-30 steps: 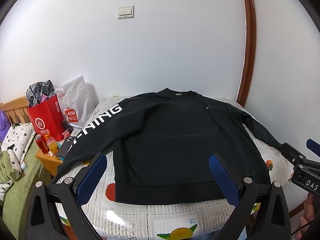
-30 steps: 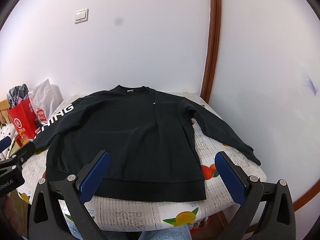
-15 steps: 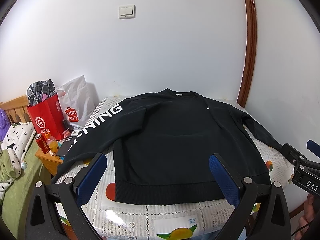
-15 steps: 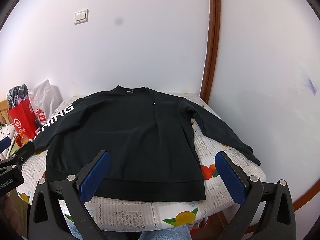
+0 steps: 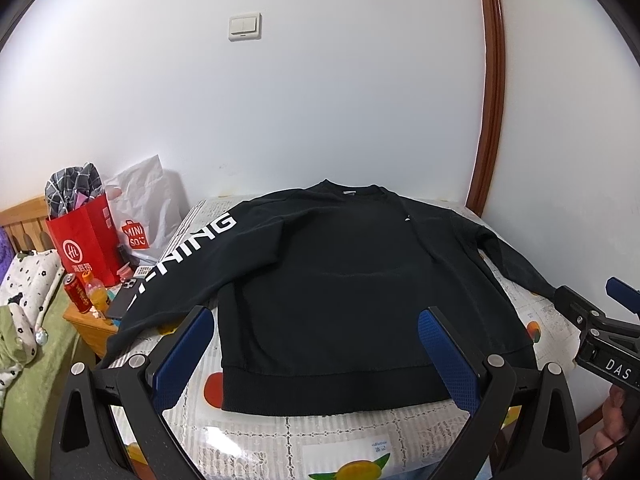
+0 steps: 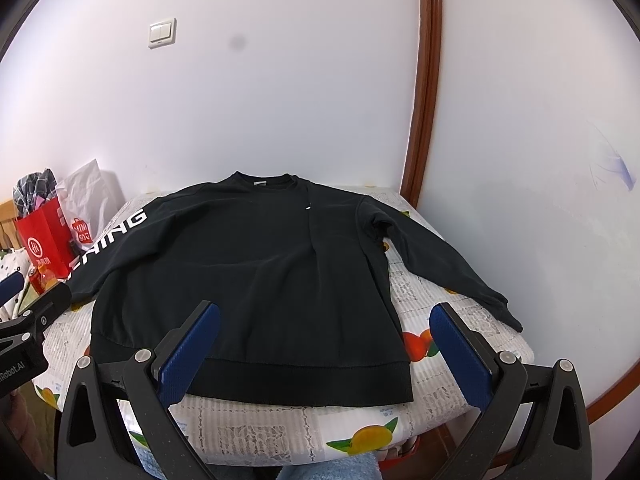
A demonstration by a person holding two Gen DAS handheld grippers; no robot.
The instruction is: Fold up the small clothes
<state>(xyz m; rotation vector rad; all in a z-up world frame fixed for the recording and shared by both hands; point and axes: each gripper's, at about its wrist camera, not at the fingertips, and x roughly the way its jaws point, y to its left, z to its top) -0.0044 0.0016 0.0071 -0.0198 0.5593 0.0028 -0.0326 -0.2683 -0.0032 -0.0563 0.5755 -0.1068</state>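
A black long-sleeved sweatshirt (image 5: 340,280) (image 6: 256,280) lies flat, front up, on a table with a fruit-print cloth (image 5: 264,440) (image 6: 448,304). Its collar points to the far wall and both sleeves are spread out; the left sleeve (image 5: 180,264) carries white lettering. My left gripper (image 5: 314,316) hovers open over the near hem with nothing between its blue pads. My right gripper (image 6: 324,312) is also open and empty, above the hem's right half. Each gripper shows at the edge of the other's view.
A red paper bag (image 5: 86,240) and a white shopping bag (image 5: 144,208) stand left of the table, by a low wooden stand with a can, a bottle and a phone (image 5: 120,304). Walls close the back and right sides. A bed with green bedding (image 5: 24,360) lies at far left.
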